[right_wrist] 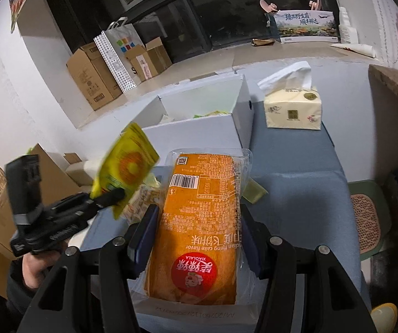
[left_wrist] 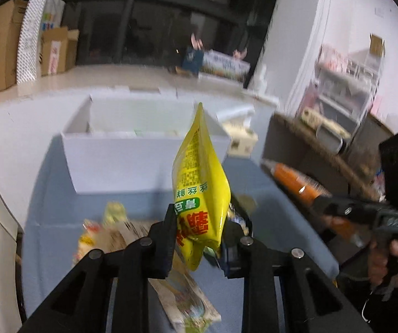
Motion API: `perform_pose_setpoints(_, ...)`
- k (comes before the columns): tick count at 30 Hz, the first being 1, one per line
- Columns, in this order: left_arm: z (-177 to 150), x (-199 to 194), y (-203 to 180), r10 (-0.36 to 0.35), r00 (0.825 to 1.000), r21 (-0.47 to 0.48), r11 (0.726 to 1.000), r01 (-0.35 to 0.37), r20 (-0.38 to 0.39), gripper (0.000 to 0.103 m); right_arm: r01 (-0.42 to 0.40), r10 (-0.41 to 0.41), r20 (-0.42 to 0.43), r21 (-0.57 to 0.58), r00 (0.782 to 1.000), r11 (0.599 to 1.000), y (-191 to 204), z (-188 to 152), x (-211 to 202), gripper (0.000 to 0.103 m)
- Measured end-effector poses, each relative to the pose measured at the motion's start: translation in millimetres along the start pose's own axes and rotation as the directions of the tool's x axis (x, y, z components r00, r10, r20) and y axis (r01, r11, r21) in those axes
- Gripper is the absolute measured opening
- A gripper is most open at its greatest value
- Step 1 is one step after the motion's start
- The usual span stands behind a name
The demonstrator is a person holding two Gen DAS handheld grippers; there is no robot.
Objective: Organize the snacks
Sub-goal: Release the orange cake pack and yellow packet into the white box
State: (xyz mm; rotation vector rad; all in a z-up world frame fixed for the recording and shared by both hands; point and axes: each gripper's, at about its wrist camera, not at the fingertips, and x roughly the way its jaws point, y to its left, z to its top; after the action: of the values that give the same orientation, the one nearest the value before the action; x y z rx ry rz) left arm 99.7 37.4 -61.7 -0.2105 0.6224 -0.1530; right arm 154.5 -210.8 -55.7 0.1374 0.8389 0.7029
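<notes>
My left gripper [left_wrist: 200, 230] is shut on a yellow snack pouch [left_wrist: 200, 188], held upright above the blue table; it also shows in the right wrist view [right_wrist: 127, 169]. My right gripper [right_wrist: 196, 236] is shut on an orange flying-cake packet [right_wrist: 201, 222], seen from the left wrist view as an orange pack [left_wrist: 296, 180]. An open white box [left_wrist: 143, 149] stands just beyond both grippers, with some snacks inside [right_wrist: 212, 113]. More snack packets [left_wrist: 110, 233] lie on the table under my left gripper.
A cream tissue pack [right_wrist: 293, 108] stands right of the white box. A wooden board [right_wrist: 395, 88] stands at the table's right edge. Cardboard boxes [right_wrist: 93, 80] and a white bag [right_wrist: 121, 52] sit on the floor behind. A green stool [right_wrist: 365, 222] is at the right.
</notes>
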Motion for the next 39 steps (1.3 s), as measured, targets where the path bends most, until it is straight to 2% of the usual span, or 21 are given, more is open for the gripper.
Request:
perform_pose_setpoints(4, 40.6, -6.3, 19.9, 0.029, 0.996, 0.008, 1.000, -0.030, 0.079, 0.028, -0.009, 0.010, 0.052, -0.008, 0.999, 1.000, 8.7, 29.6, 10.3, 0.060)
perform_pose_setpoints(9, 101.5, 14.1, 53.4, 0.086, 0.989, 0.000, 0.996, -0.087, 0.124, 0.028, -0.032, 0.030, 0.101, 0.017, 0.994, 0.999, 12.3, 98.8, 43.3, 0.060)
perform_pose_setpoints(11, 118.3, 29.1, 64.3, 0.099, 0.988, -0.002, 0.995, -0.099, 0.114, 0.028, -0.030, 0.027, 0.088, 0.032, 0.996, 0.999, 11.8, 123.2, 62.7, 0.060)
perform_pose_setpoints(14, 139.9, 58.4, 86.7, 0.134, 0.988, -0.013, 0.991, -0.133, 0.082, 0.028, 0.020, -0.022, 0.040, 0.030, 0.999, 0.999, 10.5, 155.7, 106.3, 0.060)
perform_pose_setpoints(16, 146.1, 74.8, 96.1, 0.135, 0.989, -0.021, 0.991, -0.135, 0.054, 0.028, 0.029, -0.030, 0.012, 0.037, 0.999, 0.999, 8.1, 167.8, 129.4, 0.060)
perform_pose_setpoints(19, 149.2, 94.1, 103.7, 0.173, 0.985, 0.013, 0.985, -0.173, 0.024, 0.029, 0.061, -0.061, -0.001, 0.041, 0.998, 0.997, 4.7, 179.3, 154.5, 0.060)
perform_pose_setpoints(20, 150.4, 97.8, 106.0, 0.190, 0.982, 0.011, 0.982, -0.191, 0.020, 0.033, 0.069, -0.069, 0.003, 0.040, 0.998, 0.997, 3.4, 182.2, 159.1, 0.060)
perform_pose_setpoints(21, 151.9, 102.0, 111.2, 0.211, 0.977, 0.000, 0.977, -0.211, 0.011, 0.047, 0.073, -0.073, 0.006, 0.036, 0.997, 0.997, 2.4, 185.9, 163.9, 0.061)
perform_pose_setpoints(22, 152.0, 104.0, 115.2, 0.222, 0.975, -0.017, 0.975, -0.222, 0.003, 0.060, 0.080, -0.080, 0.002, 0.037, 0.997, 0.996, 0.2, 189.9, 169.5, 0.069)
perform_pose_setpoints(23, 152.9, 105.2, 118.8, 0.231, 0.973, -0.030, 0.972, -0.231, -0.001, 0.092, 0.094, -0.093, -0.012, 0.049, 0.996, 0.994, -2.5, 193.1, 175.0, 0.088)
perform_pose_setpoints(24, 153.4, 105.3, 121.9, 0.235, 0.972, -0.039, 0.971, -0.235, 0.000, 0.103, 0.107, -0.106, -0.014, 0.066, 0.994, 0.992, -5.0, 195.2, 177.3, 0.095)
perform_pose_setpoints(25, 153.0, 103.5, 124.0, 0.230, 0.973, -0.042, 0.973, -0.229, 0.010, 0.103, 0.093, -0.093, -0.002, 0.077, 0.996, 0.993, -8.1, 197.3, 177.1, 0.102)
perform_pose_setpoints(26, 152.8, 103.2, 124.6, 0.225, 0.974, -0.040, 0.974, -0.224, 0.004, 0.103, 0.076, -0.077, 0.005, 0.077, 0.997, 0.994, -9.0, 197.8, 175.7, 0.103)
perform_pose_setpoints(31, 148.5, 94.5, 122.2, 0.223, 0.975, -0.025, 0.975, -0.223, 0.002, 0.103, 0.069, -0.071, 0.041, 0.048, 0.997, 0.996, -4.7, 195.8, 159.6, 0.103)
perform_pose_setpoints(36, 143.1, 72.8, 110.1, 0.202, 0.979, -0.008, 0.979, -0.202, 0.026, 0.103, -0.007, 0.006, 0.103, 0.015, 0.995, 1.000, 8.0, 186.5, 123.1, 0.103)
perform_pose_setpoints(39, 131.4, 54.9, 97.4, 0.151, 0.987, -0.003, 0.989, -0.151, 0.046, 0.103, -0.050, 0.051, 0.144, -0.013, 0.988, 0.999, 13.3, 170.4, 92.6, 0.103)
